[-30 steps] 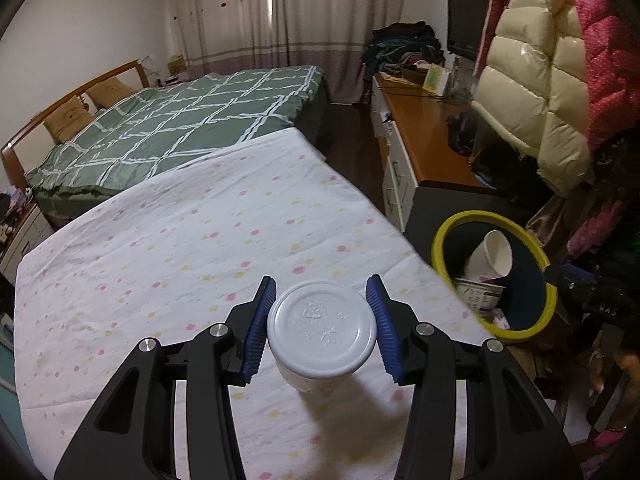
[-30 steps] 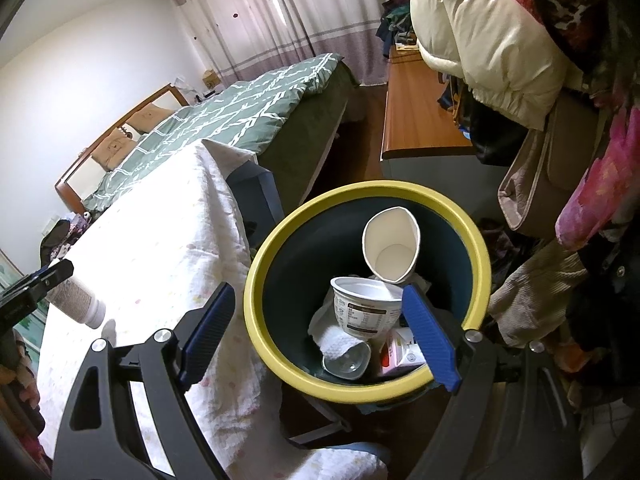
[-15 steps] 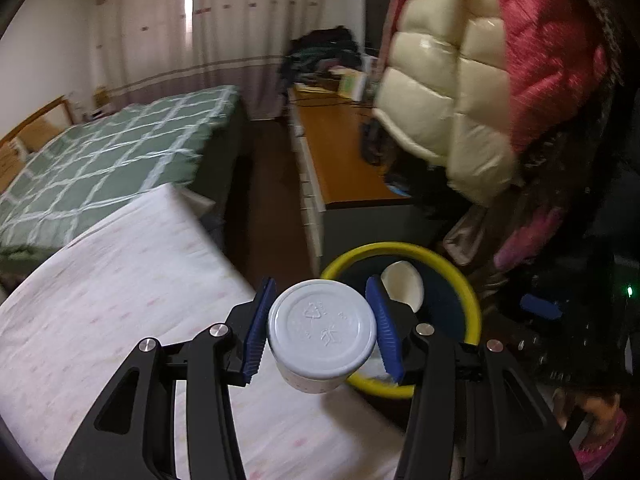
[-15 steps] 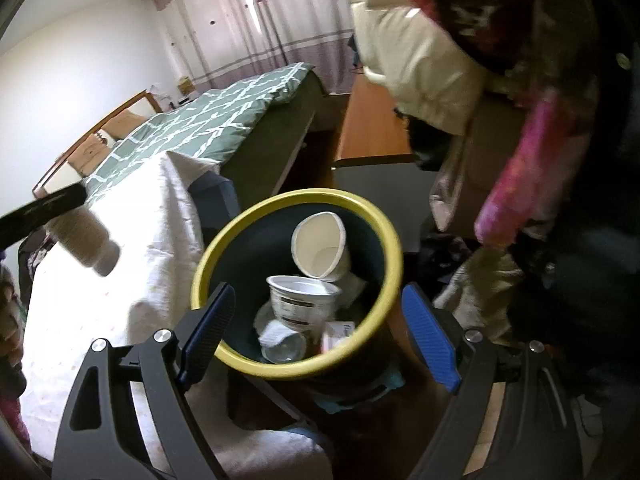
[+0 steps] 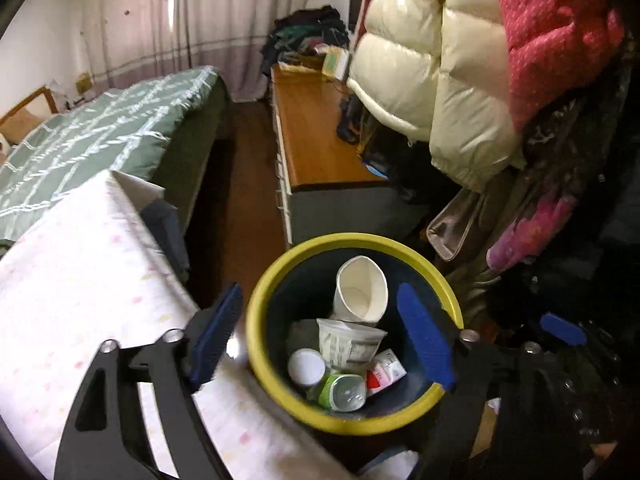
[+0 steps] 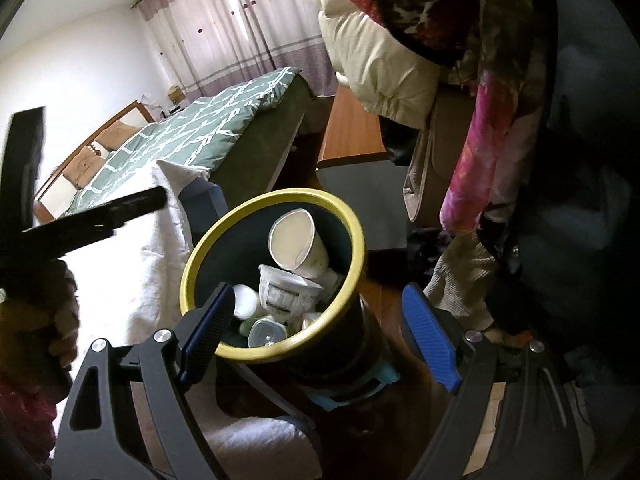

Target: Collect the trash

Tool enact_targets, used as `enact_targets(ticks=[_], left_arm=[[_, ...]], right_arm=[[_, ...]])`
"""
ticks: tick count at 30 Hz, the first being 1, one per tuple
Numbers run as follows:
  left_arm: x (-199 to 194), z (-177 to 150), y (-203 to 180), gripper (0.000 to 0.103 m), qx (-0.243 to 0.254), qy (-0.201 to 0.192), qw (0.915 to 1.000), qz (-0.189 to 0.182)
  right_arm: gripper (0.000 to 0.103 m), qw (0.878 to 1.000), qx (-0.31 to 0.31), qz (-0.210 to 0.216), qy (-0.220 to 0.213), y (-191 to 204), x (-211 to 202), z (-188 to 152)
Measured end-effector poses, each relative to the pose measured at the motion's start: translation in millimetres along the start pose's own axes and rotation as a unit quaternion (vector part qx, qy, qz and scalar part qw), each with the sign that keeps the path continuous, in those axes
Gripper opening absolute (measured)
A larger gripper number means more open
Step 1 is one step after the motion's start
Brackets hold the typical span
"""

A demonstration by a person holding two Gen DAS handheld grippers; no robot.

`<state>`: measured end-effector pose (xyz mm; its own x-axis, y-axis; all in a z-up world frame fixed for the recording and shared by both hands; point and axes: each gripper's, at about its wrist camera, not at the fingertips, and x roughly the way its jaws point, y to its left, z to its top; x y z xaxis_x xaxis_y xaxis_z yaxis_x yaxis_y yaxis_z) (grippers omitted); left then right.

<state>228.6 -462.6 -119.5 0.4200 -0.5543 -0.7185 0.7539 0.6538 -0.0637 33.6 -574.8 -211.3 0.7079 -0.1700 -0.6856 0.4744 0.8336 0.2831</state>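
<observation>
A dark bin with a yellow rim (image 5: 360, 240) stands beside the cloth-covered table. It holds a paper cup (image 5: 362, 292), a printed tub (image 5: 348, 344), a green cup (image 5: 344, 390), a small red-and-white carton (image 5: 384, 372) and the white lidded container (image 5: 307, 366), which lies loose among them. My left gripper (image 5: 319, 292) hangs over the bin, its jaws opening with nothing between the pads. My right gripper (image 6: 318, 290) is open and empty just in front of the bin (image 6: 280, 196), where the white container (image 6: 244, 300) shows by the near wall.
A table under a white dotted cloth (image 5: 80, 272) lies left of the bin. Behind it are a green quilted bed (image 5: 100, 132) and a wooden dresser (image 5: 316, 132). Puffy jackets (image 5: 440, 80) hang close on the right. A hand (image 6: 60, 320) holds the left gripper.
The left gripper carried the white container from over the table to above the bin, then let go; the container now lies in the bin. The right gripper drew back a little, still open.
</observation>
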Motion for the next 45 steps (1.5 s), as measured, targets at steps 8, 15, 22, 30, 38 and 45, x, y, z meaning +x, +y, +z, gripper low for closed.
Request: enact_targets(ticks=[8,15,22,30,38,45], left_arm=[[-122.5,-53.1,47.9,0.098,-0.052,-0.071,0.9934,0.073],[-243.8,-138.4,107.2,0.098,-0.145,-0.120,0.9652,0.181],[-325.8,-214.2,126.5,0.098,-0.193,-0.148,0.9382,0.246],[-371.3,-259.9,118.3,0.098,-0.216,-0.183,0.9237,0.258],[-374.4,-274.4,109.0,0.098,-0.215,-0.172,0.9247,0.262],[-374.8,-273.6,108.7,0.098,-0.214,-0.171,0.9245,0.265]], right_arm=[[0.081,0.997,-0.077,0.021,0.001,53.9,-16.0,-7.2],[0.086,0.989,-0.137,0.042,-0.038,108.5,-52.1,-27.3],[0.089,0.982,-0.167,0.059,-0.070,138.5,-94.1,-42.1],[0.090,0.976,-0.190,0.059,-0.092,153.5,-124.0,-63.4],[0.091,0.974,-0.190,0.059,-0.108,155.6,-137.8,-71.3],[0.091,0.974,-0.187,0.063,-0.108,154.2,-136.7,-69.9]])
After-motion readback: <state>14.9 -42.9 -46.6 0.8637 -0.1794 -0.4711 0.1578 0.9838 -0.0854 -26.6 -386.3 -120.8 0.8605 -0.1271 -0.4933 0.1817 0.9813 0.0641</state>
